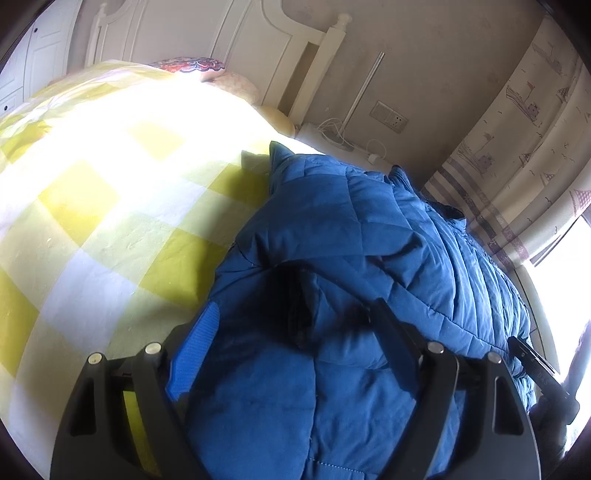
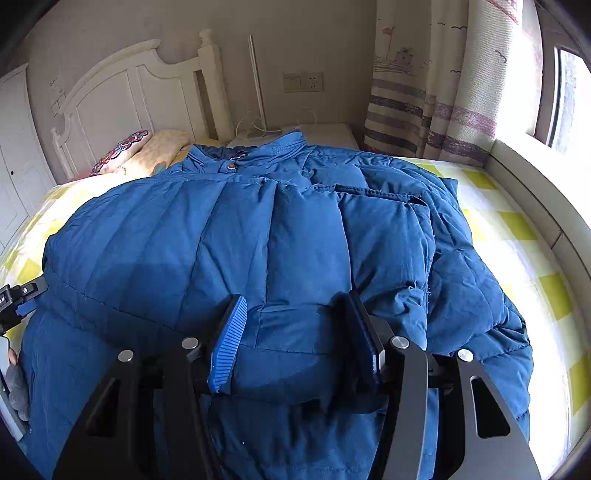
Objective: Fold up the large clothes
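Two views. Left wrist: the left tongs [image 1: 291, 332] pinch a fold of the blue jacket [image 1: 369, 229], which lies on the bed [image 1: 92, 206], a yellow-checked sheet, from 5 o'clock. Headboard [image 1: 207, 33] at 12, curtain [image 1: 524, 147] at 2. Right wrist: the right tongs [image 2: 295, 332] pinch the jacket's [image 2: 221, 229] near hem; window [image 2: 569, 99] at 2, pillows [image 2: 144, 151] at 10.

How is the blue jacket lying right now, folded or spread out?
Partly folded: the blue jacket lies on the checked bedspread, one sleeve folded across its front, hem end not yet folded.
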`<state>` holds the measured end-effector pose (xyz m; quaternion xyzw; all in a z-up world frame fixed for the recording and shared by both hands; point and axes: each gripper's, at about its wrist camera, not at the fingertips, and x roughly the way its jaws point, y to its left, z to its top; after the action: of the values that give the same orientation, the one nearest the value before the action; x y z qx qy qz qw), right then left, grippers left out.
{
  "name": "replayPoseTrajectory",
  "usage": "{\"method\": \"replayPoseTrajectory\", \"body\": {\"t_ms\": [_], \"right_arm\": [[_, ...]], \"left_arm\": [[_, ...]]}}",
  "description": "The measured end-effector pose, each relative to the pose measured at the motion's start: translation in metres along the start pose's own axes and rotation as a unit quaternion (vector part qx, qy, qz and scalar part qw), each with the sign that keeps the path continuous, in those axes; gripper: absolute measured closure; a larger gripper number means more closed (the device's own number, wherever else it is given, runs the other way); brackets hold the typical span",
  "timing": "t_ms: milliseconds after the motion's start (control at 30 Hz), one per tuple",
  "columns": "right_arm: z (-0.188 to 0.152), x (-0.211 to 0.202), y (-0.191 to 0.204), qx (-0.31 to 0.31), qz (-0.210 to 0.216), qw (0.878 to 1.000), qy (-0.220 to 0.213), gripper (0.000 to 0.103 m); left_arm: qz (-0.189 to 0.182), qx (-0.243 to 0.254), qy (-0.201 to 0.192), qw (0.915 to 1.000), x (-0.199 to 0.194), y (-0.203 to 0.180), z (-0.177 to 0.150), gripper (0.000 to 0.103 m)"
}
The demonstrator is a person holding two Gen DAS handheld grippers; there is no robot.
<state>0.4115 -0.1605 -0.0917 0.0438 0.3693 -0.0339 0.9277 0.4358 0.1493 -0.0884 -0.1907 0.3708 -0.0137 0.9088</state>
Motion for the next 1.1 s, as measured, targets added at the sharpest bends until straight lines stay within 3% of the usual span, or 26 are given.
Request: {"method": "replayPoseTrajectory", "body": {"t_ms": [133, 233, 333, 400, 433, 500, 567, 667, 733, 800, 833, 967, 1100], "right_arm": [[-0.002, 0.002, 0.007, -0.015, -0.016, 1.000, -0.001, 0.049], [-0.002, 0.001, 0.008, -0.014, -0.015, 1.000, -0.002, 0.049], [-0.001, 0.001, 0.005, -0.009, -0.008, 1.000, -0.003, 0.049], [0.000, 0.001, 0.004, -0.006, -0.005, 1.000, -0.003, 0.049], [0.000, 0.001, 0.004, -0.005, -0.003, 1.000, -0.003, 0.049], [0.000, 0.001, 0.002, -0.005, -0.001, 1.000, -0.003, 0.049], [0.001, 0.001, 0.002, -0.005, 0.001, 1.000, -0.003, 0.048], [0.001, 0.001, 0.002, -0.004, 0.005, 1.000, -0.002, 0.046], [0.001, 0.001, 0.002, -0.004, 0.006, 1.000, -0.002, 0.046], [0.001, 0.001, 0.002, -0.003, 0.009, 1.000, -0.003, 0.045], [0.001, 0.001, 0.002, -0.002, 0.010, 1.000, -0.003, 0.045], [0.001, 0.001, 0.002, -0.003, 0.015, 1.000, -0.002, 0.044], [0.002, 0.001, 0.001, -0.001, 0.020, 1.000, -0.002, 0.043]], "left_arm": [[-0.036, -0.019, -0.058, 0.9975, -0.034, -0.012, 0.019, 0.020], [-0.048, 0.015, -0.057, 0.9971, -0.031, -0.047, 0.038, 0.016], [-0.016, 0.087, -0.025, 0.9958, 0.001, -0.082, 0.039, 0.015], [0.052, 0.136, 0.026, 0.9891, 0.041, -0.093, 0.025, 0.014], [0.067, 0.151, 0.048, 0.9851, 0.058, -0.094, 0.016, 0.011], [0.076, 0.158, 0.048, 0.9833, 0.058, -0.095, 0.013, 0.011], [0.058, 0.136, 0.061, 0.9870, 0.050, -0.096, 0.022, 0.012], [0.041, 0.134, 0.021, 0.9900, 0.032, -0.104, 0.044, 0.011], [0.063, 0.140, 0.003, 0.9882, 0.036, -0.105, 0.057, 0.010], [0.087, 0.125, 0.035, 0.9878, 0.064, -0.091, 0.066, 0.010], [0.099, 0.115, 0.066, 0.9863, 0.084, -0.081, 0.064, 0.004], [0.135, 0.169, 0.065, 0.9742, 0.095, -0.092, 0.060, 0.003], [0.109, 0.158, -0.004, 0.9814, 0.062, -0.121, 0.078, 0.007]]}}
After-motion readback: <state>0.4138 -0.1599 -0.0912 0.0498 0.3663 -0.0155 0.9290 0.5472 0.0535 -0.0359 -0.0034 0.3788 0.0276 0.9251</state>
